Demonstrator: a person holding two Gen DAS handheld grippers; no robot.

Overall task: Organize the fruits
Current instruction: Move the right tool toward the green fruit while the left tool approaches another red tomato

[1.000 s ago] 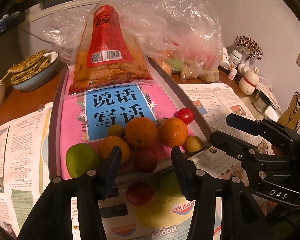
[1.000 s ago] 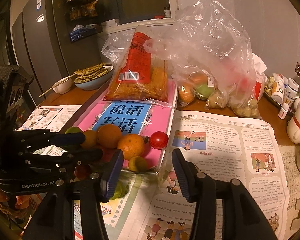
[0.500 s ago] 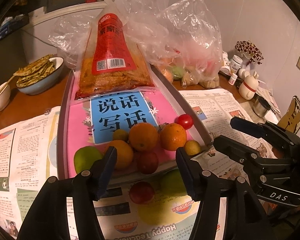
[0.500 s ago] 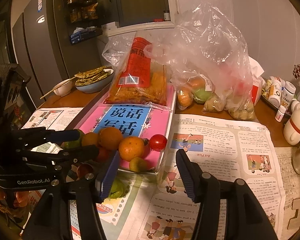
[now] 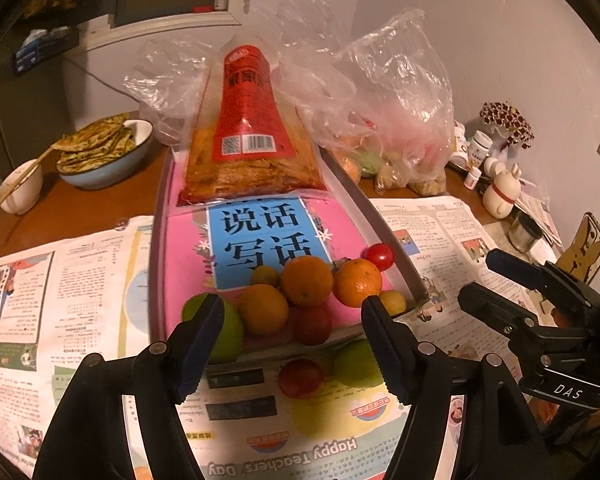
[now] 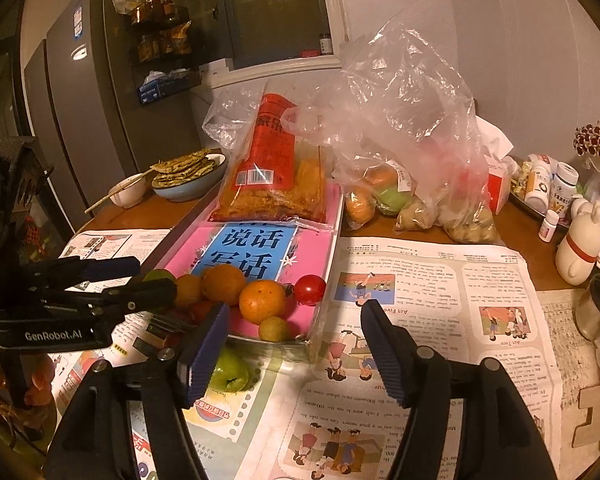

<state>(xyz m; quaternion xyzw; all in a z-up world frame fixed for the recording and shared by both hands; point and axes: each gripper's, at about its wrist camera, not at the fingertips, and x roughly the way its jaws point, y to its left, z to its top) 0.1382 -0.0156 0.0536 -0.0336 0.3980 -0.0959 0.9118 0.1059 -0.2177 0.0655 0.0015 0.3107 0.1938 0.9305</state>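
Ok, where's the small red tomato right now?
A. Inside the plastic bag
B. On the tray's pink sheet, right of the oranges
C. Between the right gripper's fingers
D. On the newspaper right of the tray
B: the tomato sits on the pink sheet inside the tray, just right of the oranges, near the tray's right rim; nothing is gripping it.

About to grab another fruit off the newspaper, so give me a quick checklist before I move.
1. Left gripper jaws just opened, nothing between them: ok.
2. Right gripper jaws just opened, empty: ok.
3. Green apple loose on newspaper, outside tray: not ok.
4. Red fruit on newspaper, clear to reach: ok.
5. Tray has spare room behind the oranges: ok.
6. Cherry tomato steady at the tray rim: cannot tell.
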